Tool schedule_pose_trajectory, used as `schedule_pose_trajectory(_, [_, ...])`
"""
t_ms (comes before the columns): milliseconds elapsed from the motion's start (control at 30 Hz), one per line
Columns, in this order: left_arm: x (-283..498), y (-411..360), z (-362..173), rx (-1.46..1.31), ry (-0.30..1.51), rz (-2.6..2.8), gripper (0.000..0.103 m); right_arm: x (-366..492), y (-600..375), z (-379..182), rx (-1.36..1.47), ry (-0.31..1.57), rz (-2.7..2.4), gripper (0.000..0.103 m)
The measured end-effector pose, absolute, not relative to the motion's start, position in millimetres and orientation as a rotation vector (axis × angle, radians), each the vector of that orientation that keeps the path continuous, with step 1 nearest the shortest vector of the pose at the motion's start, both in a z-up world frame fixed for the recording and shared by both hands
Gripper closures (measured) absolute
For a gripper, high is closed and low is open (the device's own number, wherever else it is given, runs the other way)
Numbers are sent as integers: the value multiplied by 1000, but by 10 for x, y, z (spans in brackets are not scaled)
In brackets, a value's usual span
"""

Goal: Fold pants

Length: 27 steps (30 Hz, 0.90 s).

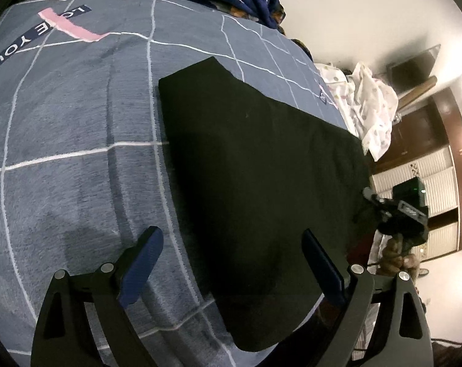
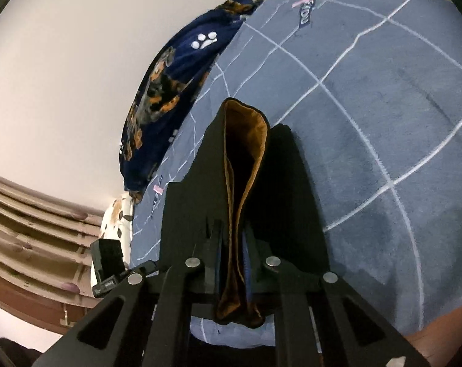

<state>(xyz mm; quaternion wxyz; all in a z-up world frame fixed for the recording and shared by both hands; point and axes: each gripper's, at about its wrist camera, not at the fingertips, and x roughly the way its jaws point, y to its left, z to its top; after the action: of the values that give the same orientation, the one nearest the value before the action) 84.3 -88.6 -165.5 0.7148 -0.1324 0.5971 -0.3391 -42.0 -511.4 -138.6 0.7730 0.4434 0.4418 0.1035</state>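
Now | black brown-lined pants point(image 1: 255, 183) lie flat on grey-blue grid-patterned bedspread point(image 1: 72, 159); left gripper point(image 1: 234, 263) jaws wide over near edge | right gripper point(image 2: 232, 253) clamps the pants' right edge

The right gripper point(image 2: 234, 263) has its jaws closed tight on an edge of the black pants point(image 2: 280, 183), whose brown lining point(image 2: 246, 140) gapes open between the layers (the fabric runs straight away from the fingers). The pants lie on the grey-blue checked bedspread point(image 2: 384, 122), near its left edge. A navy dog-print blanket point(image 2: 169, 91) is bunched along that edge, against the pale wall point(image 2: 62, 76).
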Motion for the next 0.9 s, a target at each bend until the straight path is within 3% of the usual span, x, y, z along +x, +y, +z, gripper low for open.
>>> schedule_pose_trajectory(267, [786, -980, -1592, -226, 1320, -744, 11, -391, -5173, -1546, 903, 1018, 182, 89])
schedule_pose_trajectory(667, [791, -741, -1533, -269, 1272, -722, 11, -288, -5277, -1392, 739, 1015, 104, 65])
schedule_pose_trajectory(900, [866, -857, -1622, -225, 1299, -848, 11, -174, -5291, -1581, 756, 1067, 181, 65])
